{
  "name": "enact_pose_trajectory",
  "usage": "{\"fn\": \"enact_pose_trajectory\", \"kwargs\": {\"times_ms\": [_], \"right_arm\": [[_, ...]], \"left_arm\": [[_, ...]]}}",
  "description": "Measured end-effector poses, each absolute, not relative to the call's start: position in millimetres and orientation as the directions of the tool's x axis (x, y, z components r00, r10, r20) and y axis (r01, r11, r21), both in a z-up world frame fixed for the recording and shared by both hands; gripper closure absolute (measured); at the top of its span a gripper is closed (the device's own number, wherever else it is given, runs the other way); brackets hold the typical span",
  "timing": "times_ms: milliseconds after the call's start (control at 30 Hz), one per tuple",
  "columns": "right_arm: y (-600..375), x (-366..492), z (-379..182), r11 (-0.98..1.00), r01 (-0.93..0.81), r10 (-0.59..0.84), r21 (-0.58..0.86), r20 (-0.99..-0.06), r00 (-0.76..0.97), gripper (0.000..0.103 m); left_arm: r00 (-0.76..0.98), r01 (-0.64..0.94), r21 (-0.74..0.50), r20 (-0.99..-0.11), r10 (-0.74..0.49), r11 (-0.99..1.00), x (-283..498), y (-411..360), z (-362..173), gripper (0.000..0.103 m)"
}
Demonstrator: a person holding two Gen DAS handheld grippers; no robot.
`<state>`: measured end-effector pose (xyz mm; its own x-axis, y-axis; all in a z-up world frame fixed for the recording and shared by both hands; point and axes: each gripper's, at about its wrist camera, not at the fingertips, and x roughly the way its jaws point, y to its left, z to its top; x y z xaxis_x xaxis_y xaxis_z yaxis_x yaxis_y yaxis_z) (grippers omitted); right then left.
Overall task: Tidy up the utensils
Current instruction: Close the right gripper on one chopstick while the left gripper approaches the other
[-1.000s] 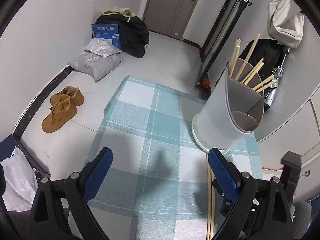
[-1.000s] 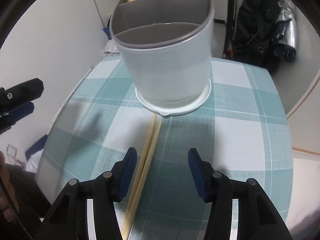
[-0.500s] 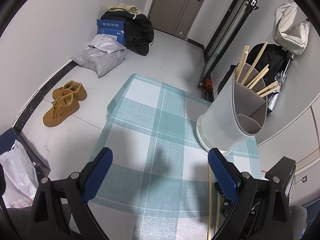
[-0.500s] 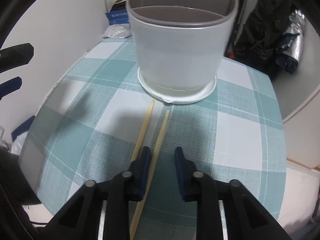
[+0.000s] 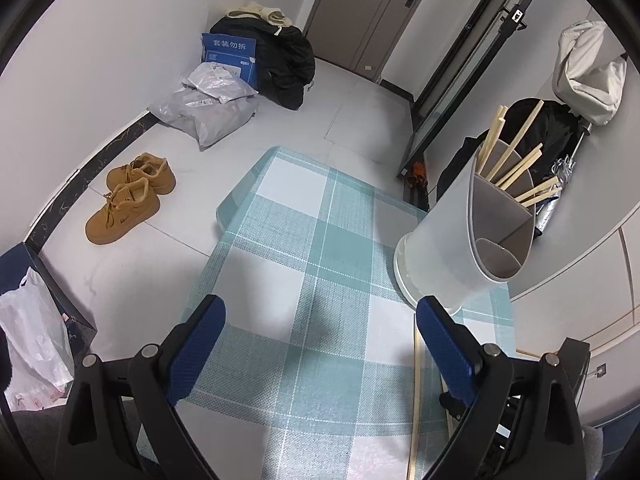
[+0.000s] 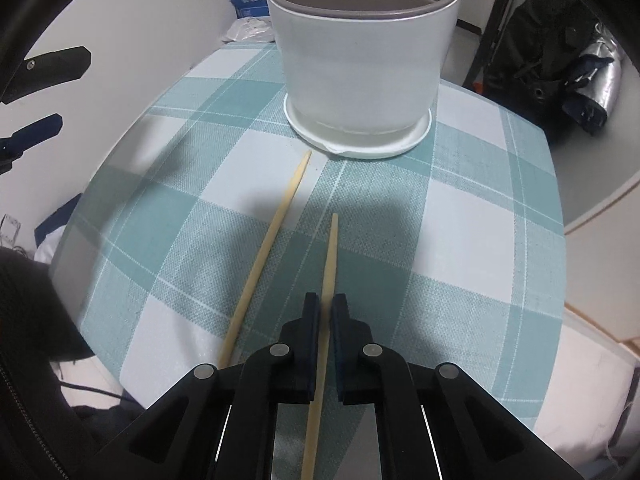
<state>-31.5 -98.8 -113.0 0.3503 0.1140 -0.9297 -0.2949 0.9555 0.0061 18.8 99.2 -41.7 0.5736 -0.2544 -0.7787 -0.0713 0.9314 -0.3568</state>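
My right tongs (image 6: 327, 312) are clamped on 1 pale wooden chopstick (image 6: 330, 252), its tapered tip pointing toward the utensil holder (image 6: 360, 56); only the right wrist view shows this grip, since in the left wrist view that side is mostly hidden behind my own blue finger pad (image 5: 444, 344). A 2nd chopstick (image 6: 272, 240) lies flat on the tablecloth (image 6: 460, 216) just to the left of the held one, its tip near the holder's white base but not touching it, and its back end reaching toward the near table edge. My left tongs (image 5: 316, 344) hang with the jaws wide apart and nothing between them, over open cloth. The left view alone shows what the holder (image 5: 460, 248) carries: several square-cut chopsticks (image 5: 508, 160) leaning in the far compartment, while the near compartment looks bare as far as I can see in. It also shows the floor past the table's far edge, with tan shoes (image 5: 128, 200) and grey bags (image 5: 204, 108) along the wall. The holder stands near the table's right edge; the cloth left of it is free. The cloth is a woven teal and white check, the holder smooth white plastic with a grey liner and an oval mouth.
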Motion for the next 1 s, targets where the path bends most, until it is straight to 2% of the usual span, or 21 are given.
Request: {"fn": "enact_pose_trajectory", "kwargs": {"times_ms": [333, 433, 500, 1000], "right_arm": [[-93.1, 4.4, -115.5, 0.944, -0.331, 0.119, -0.010, -0.922, 0.368, 0.092], [-95.9, 12.3, -116.1, 0.947, -0.320, 0.157, 0.034, -0.917, 0.367, 0.093], [-99.6, 15.6, -117.1, 0.951, -0.305, 0.173, 0.053, -0.907, 0.384, 0.099], [-164.1, 14.1, -89.1, 0.941, -0.161, 0.338, 0.299, -0.786, 0.517, 0.100]], "left_arm": [[0.559, -0.110, -0.364, -0.792, -0.245, 0.925, 22.9, 105.7, -51.8, 0.009], [0.566, -0.119, -0.341, -0.795, -0.218, 0.933, 22.9, 103.3, -52.0, 0.009], [0.559, -0.114, -0.324, -0.802, -0.209, 0.939, 24.0, 98.7, -54.3, 0.009], [0.518, -0.057, -0.226, -0.839, -0.165, 0.972, 22.2, 68.3, -67.3, 0.010]]}}
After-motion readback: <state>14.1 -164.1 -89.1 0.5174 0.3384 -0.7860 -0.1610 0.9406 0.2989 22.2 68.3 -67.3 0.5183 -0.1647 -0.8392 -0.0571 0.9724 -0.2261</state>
